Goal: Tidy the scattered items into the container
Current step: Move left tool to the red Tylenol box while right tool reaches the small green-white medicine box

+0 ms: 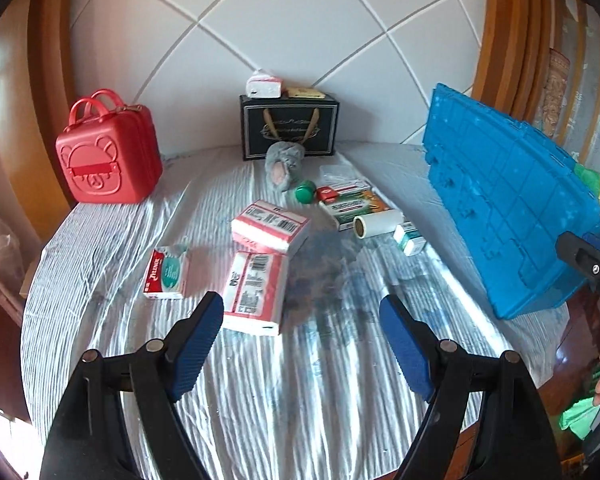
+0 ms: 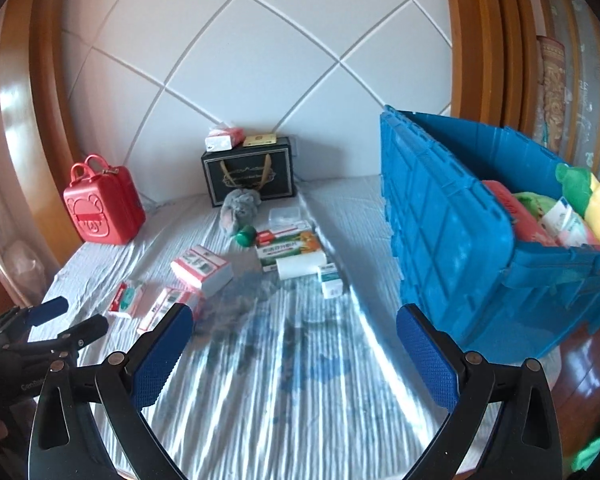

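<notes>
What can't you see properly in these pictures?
- Blue crate: in the right wrist view its wall hides most of the contents; the right edge crops it.
- Box labels, like the green and white box: too small and blurred in both views.
- Black gift bag: insides hidden, both views.

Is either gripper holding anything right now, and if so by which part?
Nothing is held. The left gripper and the right gripper are both open above the striped bedsheet, with only empty space between their fingers.
</notes>
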`<act>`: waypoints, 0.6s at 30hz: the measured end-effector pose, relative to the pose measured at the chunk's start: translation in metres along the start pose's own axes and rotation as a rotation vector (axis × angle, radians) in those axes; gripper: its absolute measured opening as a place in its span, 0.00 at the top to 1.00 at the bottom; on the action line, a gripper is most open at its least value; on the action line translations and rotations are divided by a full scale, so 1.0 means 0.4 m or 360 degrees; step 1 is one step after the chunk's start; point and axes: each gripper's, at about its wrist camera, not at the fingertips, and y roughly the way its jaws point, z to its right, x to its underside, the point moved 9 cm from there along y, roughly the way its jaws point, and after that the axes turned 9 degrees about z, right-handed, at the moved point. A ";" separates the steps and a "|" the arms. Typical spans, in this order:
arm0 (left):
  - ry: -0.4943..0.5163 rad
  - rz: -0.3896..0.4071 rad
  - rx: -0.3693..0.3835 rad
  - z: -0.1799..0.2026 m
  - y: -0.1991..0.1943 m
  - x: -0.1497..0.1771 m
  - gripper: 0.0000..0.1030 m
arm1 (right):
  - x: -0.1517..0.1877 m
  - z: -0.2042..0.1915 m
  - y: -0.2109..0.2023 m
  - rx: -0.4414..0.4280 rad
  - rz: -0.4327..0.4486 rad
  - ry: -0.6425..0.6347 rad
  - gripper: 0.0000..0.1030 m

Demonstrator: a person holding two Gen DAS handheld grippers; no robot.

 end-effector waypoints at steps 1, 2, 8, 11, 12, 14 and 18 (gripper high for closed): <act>-0.0032 -0.0025 -0.0022 -0.024 0.019 0.005 0.22 | 0.003 -0.006 0.023 -0.0017 -0.0012 0.0000 0.00; -0.0058 -0.0043 -0.0041 -0.045 0.036 0.009 0.22 | 0.007 -0.014 0.047 -0.0044 -0.0027 -0.0002 0.00; -0.0172 -0.0110 -0.0209 -0.175 0.127 0.038 0.22 | 0.066 -0.015 0.228 -0.0146 -0.0225 -0.0044 0.00; -0.0260 -0.0178 -0.0295 -0.247 0.175 0.069 0.22 | 0.115 0.009 0.322 -0.0154 -0.0382 -0.0056 0.00; -0.0277 -0.0198 -0.0327 -0.269 0.189 0.078 0.22 | 0.131 0.018 0.349 -0.0162 -0.0431 -0.0031 0.00; -0.0306 -0.0234 -0.0372 -0.310 0.217 0.094 0.22 | 0.155 0.036 0.394 -0.0163 -0.0499 0.0015 0.00; -0.0335 -0.0293 -0.0422 -0.383 0.283 0.106 0.22 | 0.169 0.054 0.456 -0.0114 -0.0534 -0.0019 0.00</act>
